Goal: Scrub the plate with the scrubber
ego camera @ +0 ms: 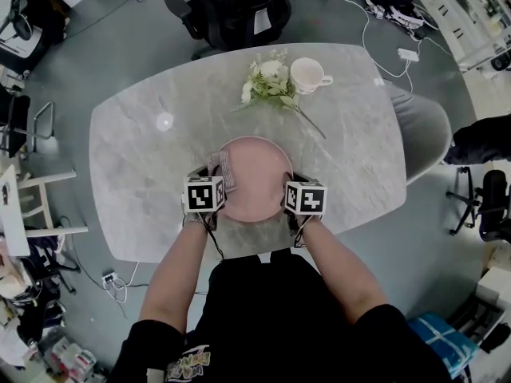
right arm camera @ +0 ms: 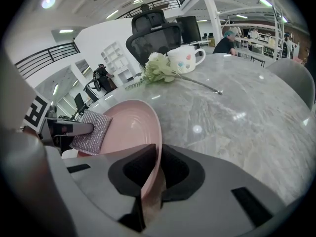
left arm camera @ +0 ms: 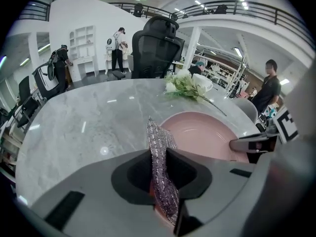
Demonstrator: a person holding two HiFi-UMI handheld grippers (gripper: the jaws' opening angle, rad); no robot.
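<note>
A pink plate (ego camera: 257, 183), set on the marble surface (ego camera: 144, 158) close to the edge nearest the person, is pinched at its right rim by the jaws of the right gripper (right arm camera: 157, 174). A silvery scrubber (left arm camera: 159, 147) is clamped edge-on between the jaws of the left gripper (left arm camera: 160, 177) and is held at the plate's left rim. A sprig of white flowers (ego camera: 267, 86) and a white mug (ego camera: 307, 75) are seen beyond the plate, apart from it. A black office chair (ego camera: 235, 6) is drawn up at the far side.
</note>
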